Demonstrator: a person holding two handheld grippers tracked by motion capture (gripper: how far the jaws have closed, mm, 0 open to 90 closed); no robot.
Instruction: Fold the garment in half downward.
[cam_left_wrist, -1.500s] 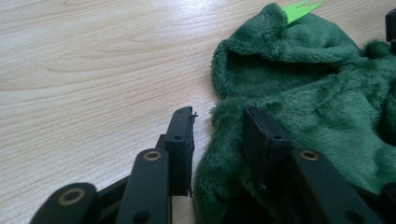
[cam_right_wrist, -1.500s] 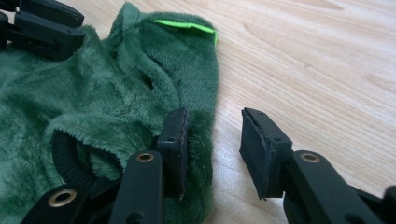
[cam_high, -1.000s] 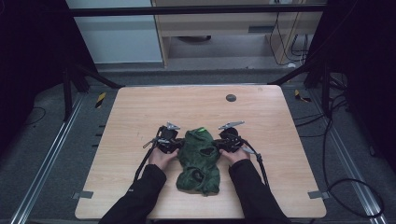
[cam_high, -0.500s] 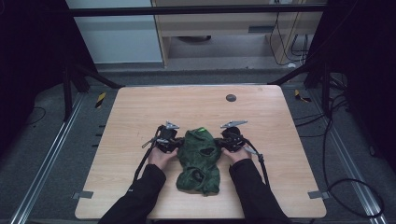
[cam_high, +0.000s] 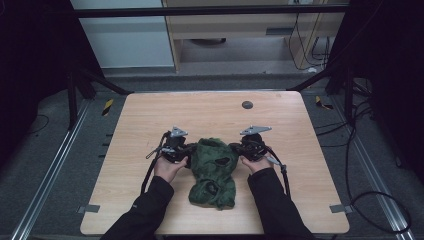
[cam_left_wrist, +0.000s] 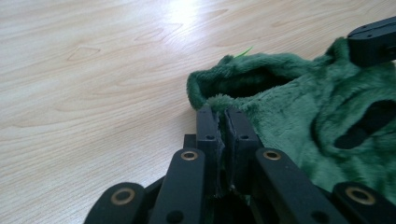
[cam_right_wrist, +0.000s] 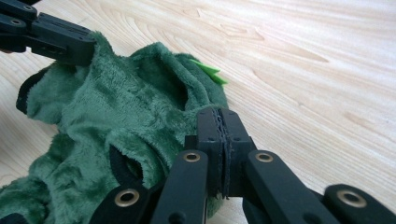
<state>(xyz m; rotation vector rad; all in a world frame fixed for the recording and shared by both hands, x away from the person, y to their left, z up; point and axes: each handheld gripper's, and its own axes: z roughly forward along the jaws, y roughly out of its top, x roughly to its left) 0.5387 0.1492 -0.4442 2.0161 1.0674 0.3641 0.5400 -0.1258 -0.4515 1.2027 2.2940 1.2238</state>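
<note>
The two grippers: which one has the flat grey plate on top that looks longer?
The right gripper. Its grey plate stretches out longer than the small one on the left gripper. Both sets of jaws pinch the green fuzzy garment.

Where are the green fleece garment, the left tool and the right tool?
green fleece garment (cam_high: 214, 172): high view, middle of the fabric.
left tool (cam_left_wrist: 222, 122): left gripper view, between its tips.
right tool (cam_right_wrist: 223, 120): right gripper view, between its tips.

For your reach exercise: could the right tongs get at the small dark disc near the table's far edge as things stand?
Probably yes, but not freely: bare wood lies between the right tongs and the dark disc, yet they are clamped on the green plush garment, which would drag along unless released.
</note>
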